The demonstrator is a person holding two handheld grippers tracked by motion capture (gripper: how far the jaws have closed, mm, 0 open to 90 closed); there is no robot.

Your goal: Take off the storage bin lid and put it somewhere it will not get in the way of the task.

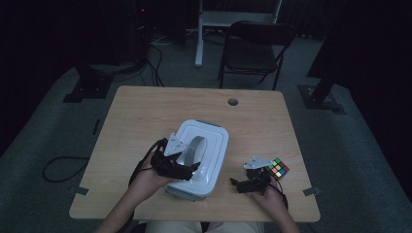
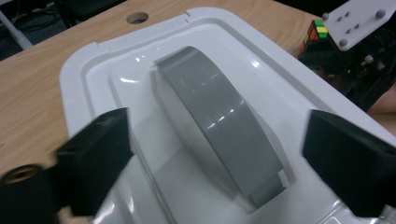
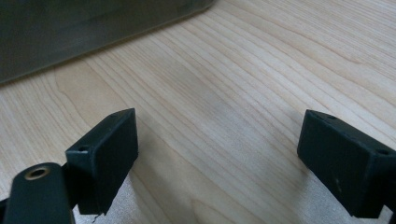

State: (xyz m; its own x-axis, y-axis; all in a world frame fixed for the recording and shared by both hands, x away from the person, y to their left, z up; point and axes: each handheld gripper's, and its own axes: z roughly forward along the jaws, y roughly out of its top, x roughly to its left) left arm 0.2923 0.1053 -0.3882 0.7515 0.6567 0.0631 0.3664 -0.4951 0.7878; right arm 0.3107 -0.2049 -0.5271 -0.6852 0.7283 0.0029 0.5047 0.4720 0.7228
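A white rectangular plastic storage box (image 1: 201,158) with rounded corners and a snap-on lid lies near the middle of the light wooden table (image 1: 145,116), its curved grey carrying handle (image 1: 190,151) folded flat along the recessed lid. The left gripper (image 1: 187,171) hovers over the near end of the box, jaws spread wide to either side of the handle and gripping nothing; the left gripper view shows the handle (image 2: 219,123) running between the two black jaws, with the lid's raised rim around it. The right gripper (image 1: 243,184) sits low over bare tabletop to the right of the box, its jaws likewise wide apart and empty; in the right gripper view, wood grain (image 3: 224,93) spans the gap and the dim side of the box (image 3: 70,32) crosses the far left. A multicoloured twisty puzzle cube (image 1: 278,168) rests on the table just right of the right gripper, apart from the box. A round cable hole (image 1: 233,102) pierces the table's far edge. Beyond the table, on grey carpet in a dark room, stand a black folding chair (image 1: 255,46) and a white desk frame (image 1: 204,29); a black cable (image 1: 60,167) loops on the floor at left.
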